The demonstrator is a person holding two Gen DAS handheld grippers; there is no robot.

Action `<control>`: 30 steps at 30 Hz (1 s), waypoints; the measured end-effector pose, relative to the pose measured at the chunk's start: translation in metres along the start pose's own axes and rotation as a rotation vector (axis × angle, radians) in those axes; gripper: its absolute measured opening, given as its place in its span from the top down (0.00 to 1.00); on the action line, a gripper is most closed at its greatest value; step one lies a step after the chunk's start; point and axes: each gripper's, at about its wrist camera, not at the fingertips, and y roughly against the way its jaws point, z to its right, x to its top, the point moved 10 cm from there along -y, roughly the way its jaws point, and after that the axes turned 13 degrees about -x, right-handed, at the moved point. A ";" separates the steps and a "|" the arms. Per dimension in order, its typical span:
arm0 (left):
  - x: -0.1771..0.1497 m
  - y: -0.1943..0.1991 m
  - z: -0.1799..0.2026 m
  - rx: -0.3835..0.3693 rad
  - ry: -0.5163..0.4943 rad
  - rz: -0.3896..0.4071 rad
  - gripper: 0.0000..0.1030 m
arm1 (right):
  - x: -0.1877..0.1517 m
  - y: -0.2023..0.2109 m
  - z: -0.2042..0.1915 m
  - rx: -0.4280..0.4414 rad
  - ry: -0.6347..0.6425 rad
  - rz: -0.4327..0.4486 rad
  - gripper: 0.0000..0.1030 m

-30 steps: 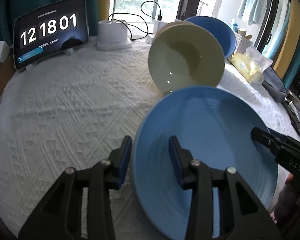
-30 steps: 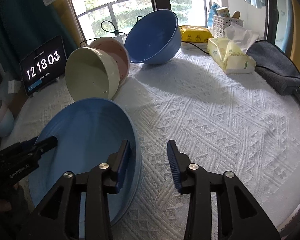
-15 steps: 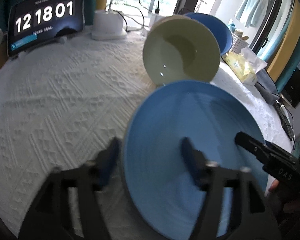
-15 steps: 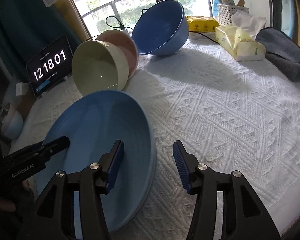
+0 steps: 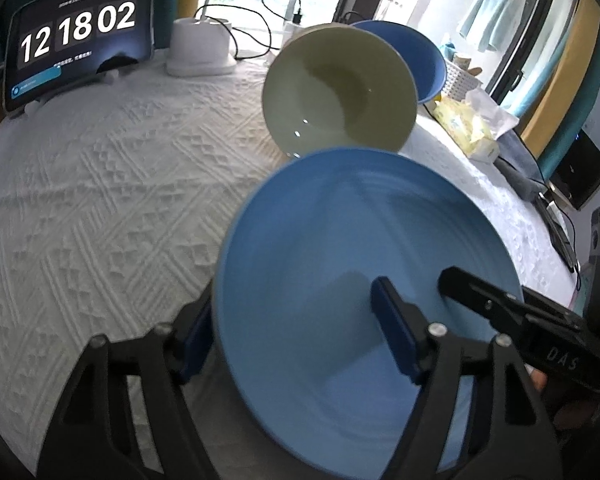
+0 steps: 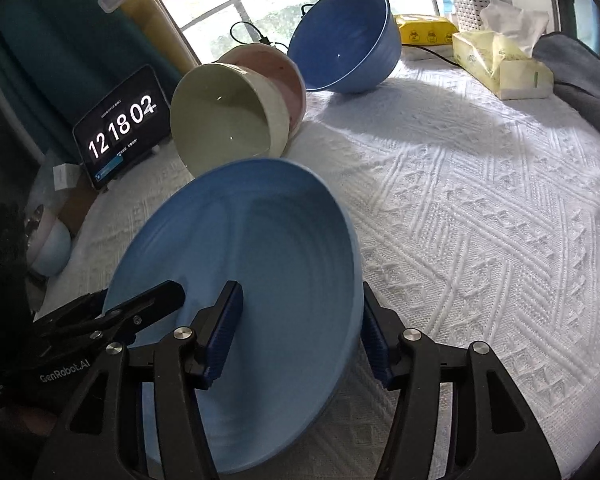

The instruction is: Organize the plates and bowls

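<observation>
Glossy ceramic blue plate (image 5: pixel 340 248); rough woven white tablecloth (image 5: pixel 100 200).

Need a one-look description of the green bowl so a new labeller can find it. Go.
On the white textured tablecloth, find the row of three tipped bowls near the window. The pale green ceramic bowl is nearest the clock tablet, resting against a pink bowl. It alone is green; the large end bowl is blue.

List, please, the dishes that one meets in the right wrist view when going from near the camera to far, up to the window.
blue plate → green bowl → pink bowl → blue bowl
</observation>
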 end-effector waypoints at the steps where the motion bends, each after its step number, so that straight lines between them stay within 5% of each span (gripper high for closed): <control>1: 0.000 0.000 -0.001 0.000 0.004 0.001 0.32 | 0.001 0.000 0.001 -0.001 -0.002 0.000 0.42; 10: 0.001 0.003 -0.007 -0.008 0.023 0.009 0.39 | 0.001 0.000 0.002 -0.012 -0.006 -0.003 0.44; 30: 0.003 0.023 -0.019 -0.032 0.050 0.055 0.40 | 0.005 0.001 -0.014 -0.015 0.023 0.001 0.43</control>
